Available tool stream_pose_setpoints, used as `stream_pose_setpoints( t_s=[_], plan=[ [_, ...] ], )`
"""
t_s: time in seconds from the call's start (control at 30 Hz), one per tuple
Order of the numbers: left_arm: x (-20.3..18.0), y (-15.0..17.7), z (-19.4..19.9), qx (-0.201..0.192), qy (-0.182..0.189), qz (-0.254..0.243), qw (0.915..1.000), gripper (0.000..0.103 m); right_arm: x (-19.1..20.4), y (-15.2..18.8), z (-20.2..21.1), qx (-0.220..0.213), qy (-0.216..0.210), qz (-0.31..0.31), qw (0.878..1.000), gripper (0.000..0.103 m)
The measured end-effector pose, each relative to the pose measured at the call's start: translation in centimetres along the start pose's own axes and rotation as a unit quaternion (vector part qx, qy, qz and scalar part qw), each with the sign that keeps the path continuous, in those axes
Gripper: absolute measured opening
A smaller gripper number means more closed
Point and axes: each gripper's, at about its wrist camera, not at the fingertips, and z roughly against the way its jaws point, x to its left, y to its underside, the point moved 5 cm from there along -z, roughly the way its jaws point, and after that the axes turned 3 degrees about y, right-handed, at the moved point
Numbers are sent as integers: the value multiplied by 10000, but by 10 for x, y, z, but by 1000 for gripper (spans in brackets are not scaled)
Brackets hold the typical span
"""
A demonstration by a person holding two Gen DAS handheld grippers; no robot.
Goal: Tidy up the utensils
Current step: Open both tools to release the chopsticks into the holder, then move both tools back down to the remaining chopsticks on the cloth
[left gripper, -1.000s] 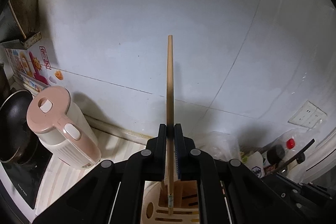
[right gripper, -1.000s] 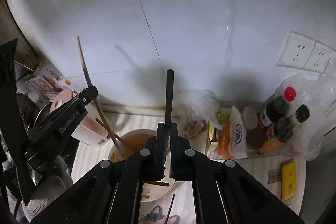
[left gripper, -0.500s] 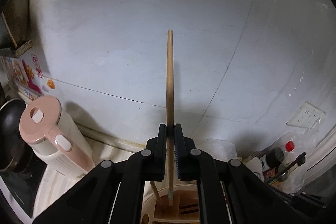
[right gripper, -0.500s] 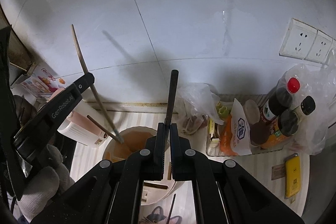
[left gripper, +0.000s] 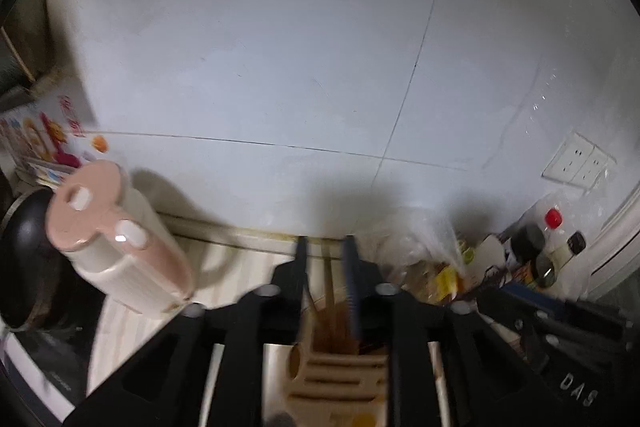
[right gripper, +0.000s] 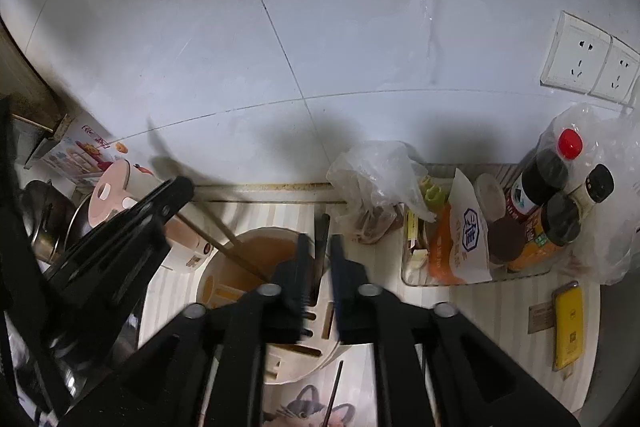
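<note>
A round cream utensil holder (right gripper: 224,267) with slotted walls stands on the striped counter; it also shows in the left wrist view (left gripper: 340,375). My left gripper (left gripper: 326,283) is open above it; wooden chopsticks (left gripper: 329,287) stand loose in the holder between its fingers. They also lean in the holder in the right wrist view (right gripper: 228,247). My right gripper (right gripper: 318,267) is open over the holder's right side; a dark chopstick (right gripper: 320,239) stands loose in the gap. The left gripper's body (right gripper: 120,239) is at the left of that view.
A pink-lidded kettle (left gripper: 120,247) and a dark pot (left gripper: 24,255) stand left. A plastic bag (right gripper: 376,179), a tray of packets (right gripper: 460,243), sauce bottles (right gripper: 552,187) and a yellow phone (right gripper: 568,331) sit right. A dark chopstick (right gripper: 334,399) lies on a cat-print mat.
Both grippers have opened and let go of their chopsticks, which have dropped into the holder. Both grippers have lowered toward the holder.
</note>
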Motion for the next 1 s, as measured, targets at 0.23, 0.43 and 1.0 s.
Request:
stream_pose_setpoints(
  t_s=[0.23,0.43,1.0],
  plan=[
    [20,12,48,-238,-401,-4,9989,101,-6,8,32,-271,-79,-116,9995,53],
    [32,51,72,-122,-553,-50,9984,103,-21,31,70,-685,34,-223,9974,76],
    [-13,254,-39,2259,-197,-105,9739,90,-124,187,-12,595,538,-1166,9899,14]
  ],
)
